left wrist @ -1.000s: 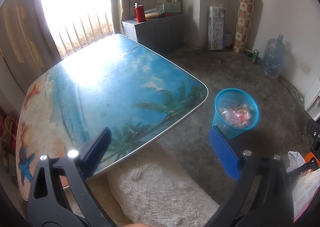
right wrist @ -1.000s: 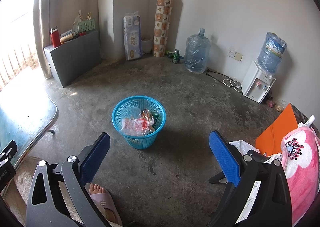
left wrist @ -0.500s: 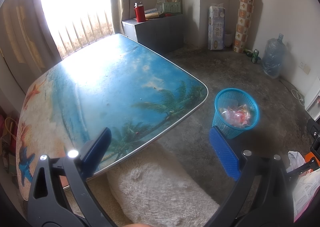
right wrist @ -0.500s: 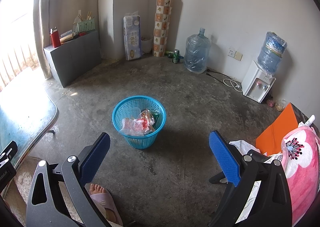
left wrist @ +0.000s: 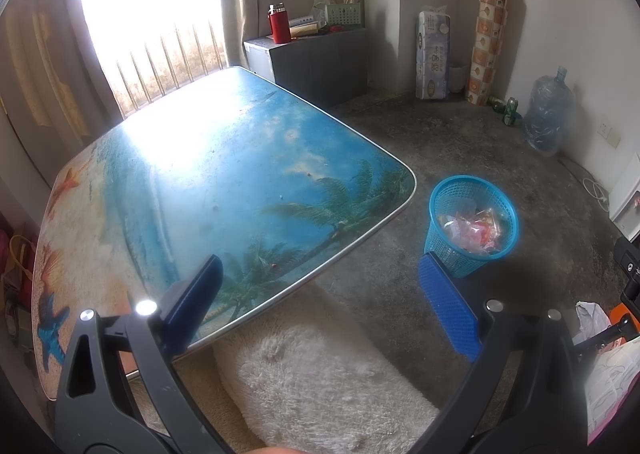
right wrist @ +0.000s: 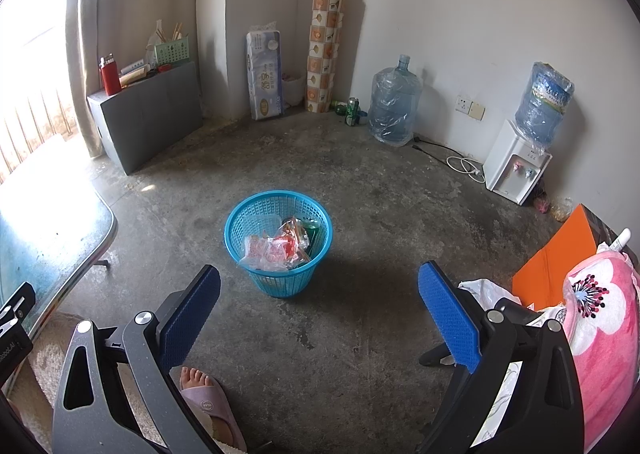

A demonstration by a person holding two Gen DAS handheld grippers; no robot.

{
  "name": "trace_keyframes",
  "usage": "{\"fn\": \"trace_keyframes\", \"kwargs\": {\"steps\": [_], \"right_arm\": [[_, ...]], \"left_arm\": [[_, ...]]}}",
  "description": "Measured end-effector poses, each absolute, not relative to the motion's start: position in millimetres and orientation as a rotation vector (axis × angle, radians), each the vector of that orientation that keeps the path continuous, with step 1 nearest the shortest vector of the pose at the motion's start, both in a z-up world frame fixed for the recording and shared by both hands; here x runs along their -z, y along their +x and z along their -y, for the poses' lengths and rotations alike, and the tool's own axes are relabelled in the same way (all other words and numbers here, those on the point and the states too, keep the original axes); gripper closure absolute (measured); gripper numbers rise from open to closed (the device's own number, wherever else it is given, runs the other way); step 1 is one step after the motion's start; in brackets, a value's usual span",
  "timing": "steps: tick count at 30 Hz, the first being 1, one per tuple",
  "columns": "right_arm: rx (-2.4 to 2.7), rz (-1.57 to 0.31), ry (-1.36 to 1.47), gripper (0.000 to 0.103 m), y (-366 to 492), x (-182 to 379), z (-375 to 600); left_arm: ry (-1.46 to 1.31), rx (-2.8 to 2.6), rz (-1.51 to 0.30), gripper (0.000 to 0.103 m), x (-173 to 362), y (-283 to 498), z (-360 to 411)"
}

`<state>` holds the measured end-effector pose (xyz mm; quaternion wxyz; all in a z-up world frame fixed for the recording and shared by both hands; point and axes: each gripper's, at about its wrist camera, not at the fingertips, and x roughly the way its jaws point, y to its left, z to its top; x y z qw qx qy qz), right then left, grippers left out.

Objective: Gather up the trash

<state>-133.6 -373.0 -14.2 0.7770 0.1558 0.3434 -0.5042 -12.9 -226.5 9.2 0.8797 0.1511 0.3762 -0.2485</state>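
Observation:
A blue mesh waste basket [right wrist: 279, 242] stands on the concrete floor, holding several crumpled plastic wrappers [right wrist: 280, 248]. The same basket [left wrist: 472, 226] shows right of the table corner in the left wrist view. My right gripper [right wrist: 319, 308] hangs open above the floor, nearer than the basket, nothing between its blue pads. My left gripper [left wrist: 320, 304] is open too, over the near edge of the beach-print table [left wrist: 224, 190] and a fluffy white cushion [left wrist: 320, 370]. I see no loose trash on the tabletop.
A grey box [right wrist: 148, 110] with a red flask [right wrist: 109, 74] sits by the window. Water jugs [right wrist: 394, 110], a dispenser [right wrist: 516, 162] and cable line the far wall. Pink floral fabric [right wrist: 600, 318] and an orange sheet [right wrist: 556, 262] lie right. A foot in a slipper [right wrist: 208, 402] is below.

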Motion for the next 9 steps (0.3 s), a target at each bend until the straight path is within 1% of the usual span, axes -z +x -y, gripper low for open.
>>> {"fn": "trace_keyframes", "kwargs": {"steps": [9], "right_arm": [[1.09, -0.742, 0.337, 0.007, -134.1, 14.3, 373.8]], "left_arm": [[0.316, 0.52, -0.784, 0.009, -9.1, -12.8, 226.6]]}}
